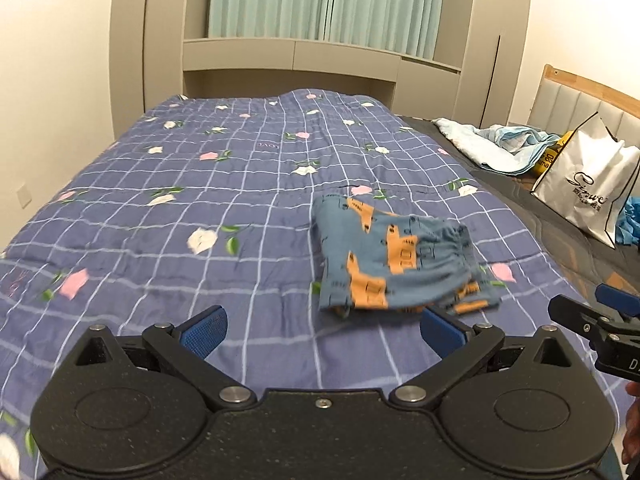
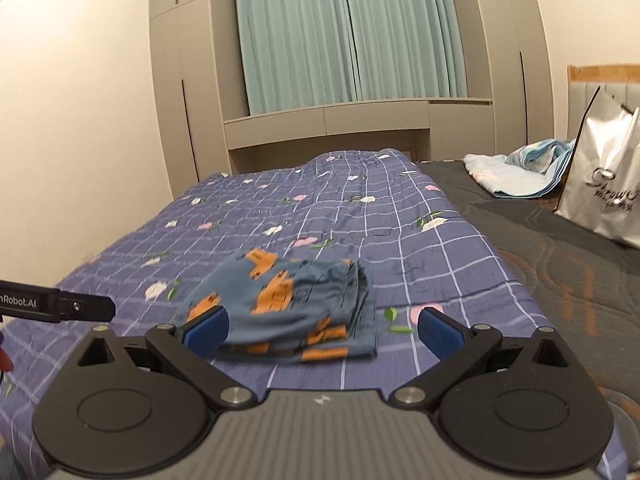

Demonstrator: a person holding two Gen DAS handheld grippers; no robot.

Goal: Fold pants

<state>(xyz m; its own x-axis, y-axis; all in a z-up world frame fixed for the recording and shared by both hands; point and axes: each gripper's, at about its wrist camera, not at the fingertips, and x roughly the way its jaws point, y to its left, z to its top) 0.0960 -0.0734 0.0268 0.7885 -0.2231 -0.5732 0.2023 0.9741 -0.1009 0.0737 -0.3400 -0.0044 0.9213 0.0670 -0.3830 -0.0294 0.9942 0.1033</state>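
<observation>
Left black two-finger gripper with blue ribbed pads, jaws spread wide, holding nothing, level and pointing forward, right black-and-grey two-finger gripper with blue pads, jaws likewise wide apart, empty, just beside it

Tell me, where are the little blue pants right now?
The pants lie folded on the checked quilt, just ahead of the open right gripper and right of the left gripper.

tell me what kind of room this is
Most likely a home bedroom: a bed under a floral checked quilt, built-in wardrobes around a curtained window, and a padded headboard.
</observation>
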